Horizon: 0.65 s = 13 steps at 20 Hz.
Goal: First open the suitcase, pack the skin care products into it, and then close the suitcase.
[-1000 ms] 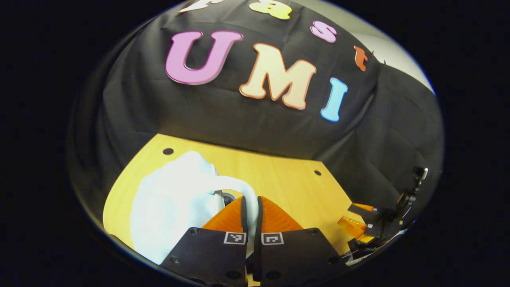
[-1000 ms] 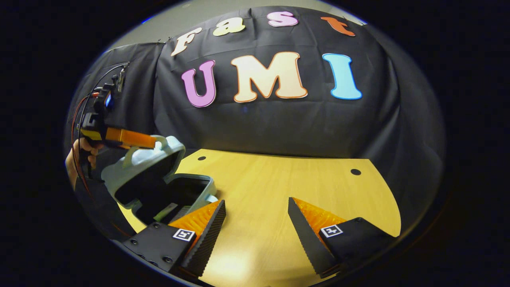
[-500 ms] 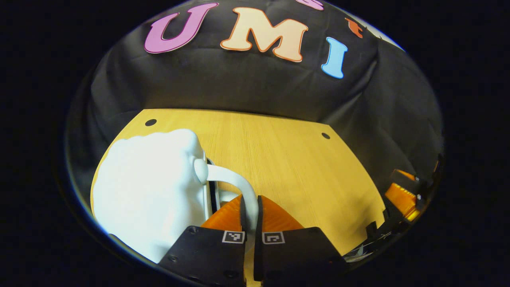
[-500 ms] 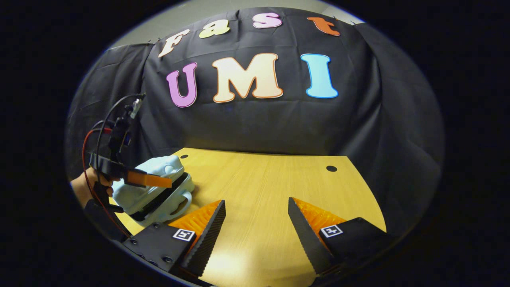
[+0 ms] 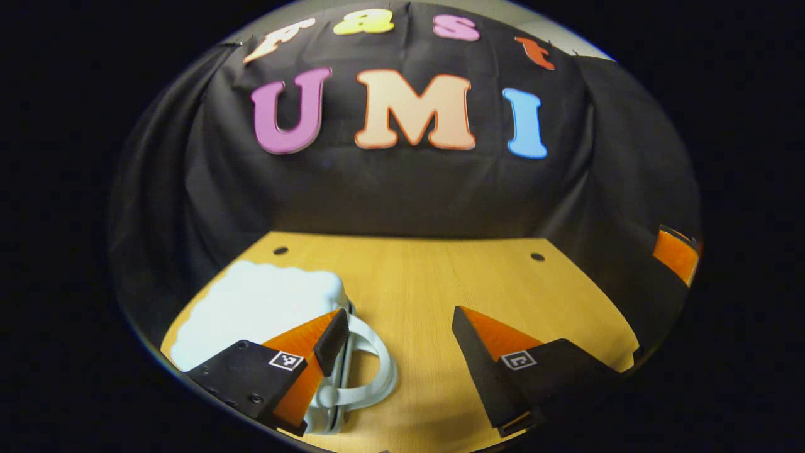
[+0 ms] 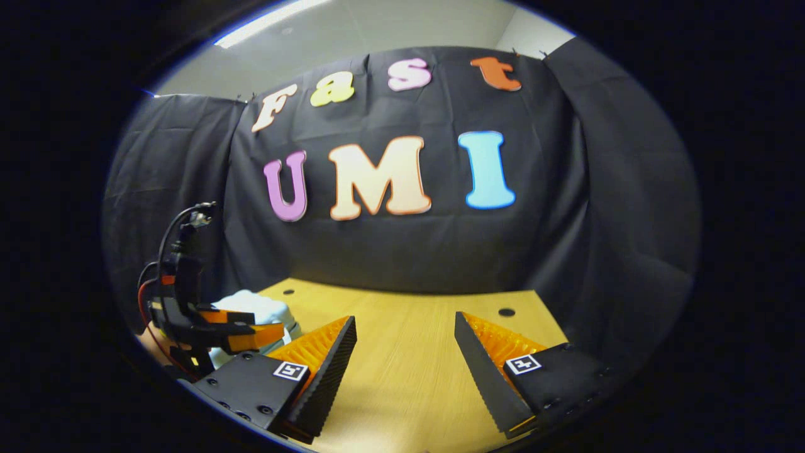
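The pale blue suitcase [image 5: 251,308] lies shut on the wooden table [image 5: 434,283], low and left in the left gripper view. Its looped handle [image 5: 371,371] rests flat on the tabletop, pointing toward the middle. My left gripper [image 5: 399,327] is open above the handle, its left finger [image 5: 327,336] over the case's near edge, and nothing sits between the fingers. In the right gripper view the suitcase [image 6: 258,308] peeks out behind the left gripper [image 6: 220,333], which a hand holds. My right gripper [image 6: 405,324] stands open over bare table, to the right of the case.
Black cloth closes off the back and both sides of the table [image 6: 409,377]. Two small round holes [image 5: 536,257] mark its far corners. One finger of the right gripper [image 5: 676,255] shows at the far right edge of the left gripper view.
The left gripper brought the lid down by its handle until the suitcase closed, then let go and opened. The right gripper stayed open and tilted upward.
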Motion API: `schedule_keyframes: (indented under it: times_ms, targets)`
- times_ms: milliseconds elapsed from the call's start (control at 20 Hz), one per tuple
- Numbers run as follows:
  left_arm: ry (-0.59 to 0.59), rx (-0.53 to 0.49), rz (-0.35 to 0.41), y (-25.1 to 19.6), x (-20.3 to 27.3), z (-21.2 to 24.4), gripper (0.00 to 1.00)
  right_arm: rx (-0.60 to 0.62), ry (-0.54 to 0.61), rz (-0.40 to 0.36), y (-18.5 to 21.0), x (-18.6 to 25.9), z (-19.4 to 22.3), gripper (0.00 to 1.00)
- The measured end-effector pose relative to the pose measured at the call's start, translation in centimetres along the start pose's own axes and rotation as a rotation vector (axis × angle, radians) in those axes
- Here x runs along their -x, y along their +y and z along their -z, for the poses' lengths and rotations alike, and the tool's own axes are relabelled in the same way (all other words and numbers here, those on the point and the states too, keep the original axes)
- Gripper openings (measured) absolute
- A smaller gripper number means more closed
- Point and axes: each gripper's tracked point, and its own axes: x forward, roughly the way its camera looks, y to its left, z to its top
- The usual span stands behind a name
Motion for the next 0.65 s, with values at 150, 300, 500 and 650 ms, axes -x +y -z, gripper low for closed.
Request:
schedule_keyframes:
  times_ms: [150, 300, 500, 650]
  targets:
    - [-0.223, -0.032, -0.049, -0.2, 4.5, -7.7, 0.97, 0.013, -0.136, 0.016, 0.5, 1.0, -5.0, 0.98]
    - [-0.292, -0.099, -0.060, 0.0, 7.1, -10.8, 0.97, 0.015, -0.231, 0.010, 2.2, 1.8, -8.2, 0.97]
    - [-0.337, -0.091, -0.027, 0.2, 9.6, -12.6, 0.96, 0.014, -0.275, 0.007, 4.5, 2.9, -10.4, 0.97]
    - [-0.391, -0.082, -0.005, 1.2, 11.2, -13.9, 0.96, 0.023, -0.294, 0.016, 5.6, 4.3, -11.6, 0.97]
